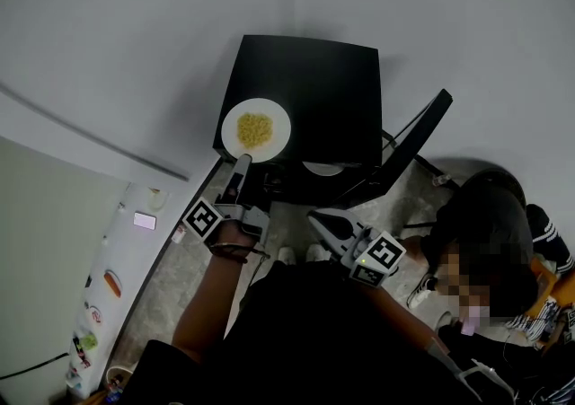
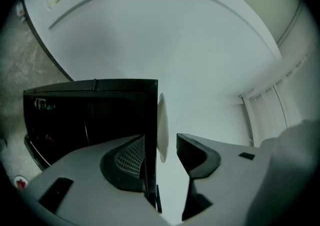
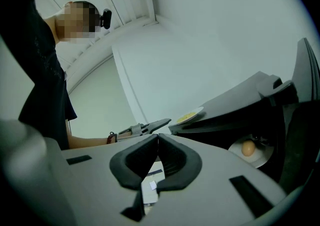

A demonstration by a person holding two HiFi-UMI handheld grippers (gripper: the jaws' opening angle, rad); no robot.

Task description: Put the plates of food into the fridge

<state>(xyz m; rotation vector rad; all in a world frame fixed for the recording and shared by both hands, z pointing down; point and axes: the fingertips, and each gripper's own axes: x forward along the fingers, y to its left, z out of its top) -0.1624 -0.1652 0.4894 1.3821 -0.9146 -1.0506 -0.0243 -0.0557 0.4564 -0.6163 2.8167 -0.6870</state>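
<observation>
While the left hand-held gripper (image 2: 160, 152) stands with its jaws wide apart around the near rim of the plate of yellow food (image 1: 256, 130), neither pad presses on it, so nothing is held yet. The plate rests on top of the black fridge (image 1: 332, 89), at its front left corner, not inside. The right hand-held gripper (image 3: 157, 142) is closed on nothing, low near the open fridge door (image 1: 413, 147). A bite this shallow on the rim could let the plate tilt once lifted, spilling the food. The jaw next to the fridge's top edge might also catch on that edge instead of sliding under the plate. Another plate with an egg (image 3: 248, 149) already sits inside, so a careless entry could knock it.
</observation>
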